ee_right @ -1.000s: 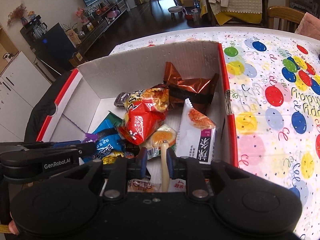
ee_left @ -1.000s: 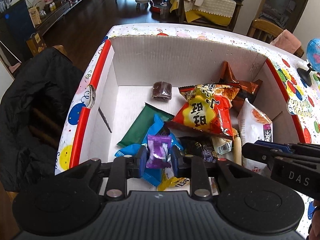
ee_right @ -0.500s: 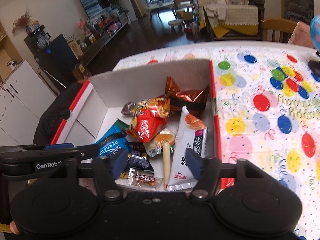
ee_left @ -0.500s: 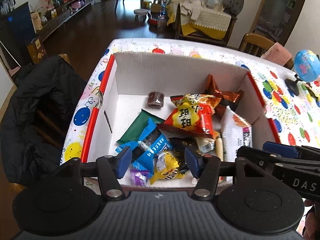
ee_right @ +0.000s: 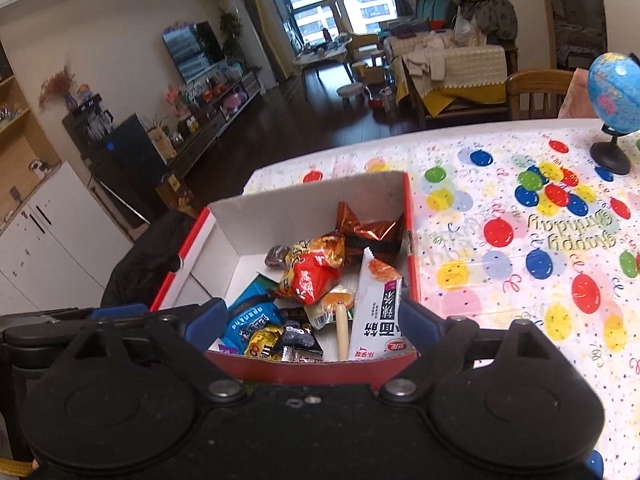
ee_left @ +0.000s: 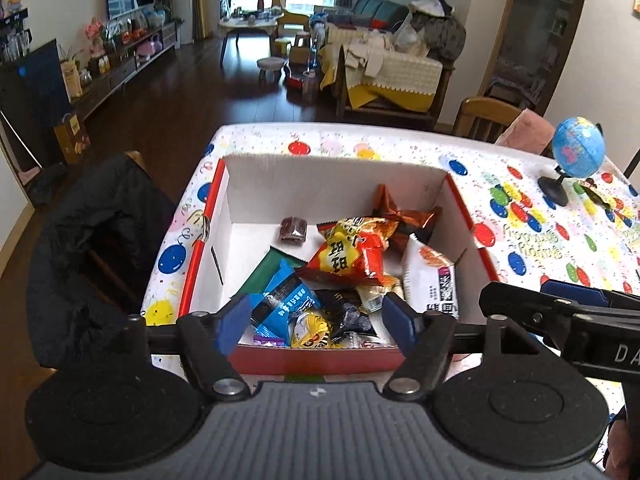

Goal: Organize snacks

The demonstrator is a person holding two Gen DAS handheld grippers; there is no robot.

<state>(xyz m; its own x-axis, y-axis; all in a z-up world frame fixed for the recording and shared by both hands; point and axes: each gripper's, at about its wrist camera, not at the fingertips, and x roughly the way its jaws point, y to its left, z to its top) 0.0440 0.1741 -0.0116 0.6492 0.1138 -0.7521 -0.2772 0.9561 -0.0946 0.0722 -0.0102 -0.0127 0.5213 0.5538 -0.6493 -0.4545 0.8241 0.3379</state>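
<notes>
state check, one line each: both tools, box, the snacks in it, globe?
left tool: open, empty; jaws have just been opening.
right tool: open, empty; jaws have just been opening.
box: open-topped, on the table.
snacks: loose pile inside the box.
globe: upright on its stand, outside the box.

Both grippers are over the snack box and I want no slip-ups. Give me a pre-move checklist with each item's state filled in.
1. Left gripper empty, jaws just opened: ok.
2. Right gripper empty, jaws just opened: ok.
3. Purple candy lies in the box: ok.
4. Cream stick lies in the box: ok.
5. Grippers apart from each other: ok.
6. More snacks left on the tablecloth: cannot tell.
</notes>
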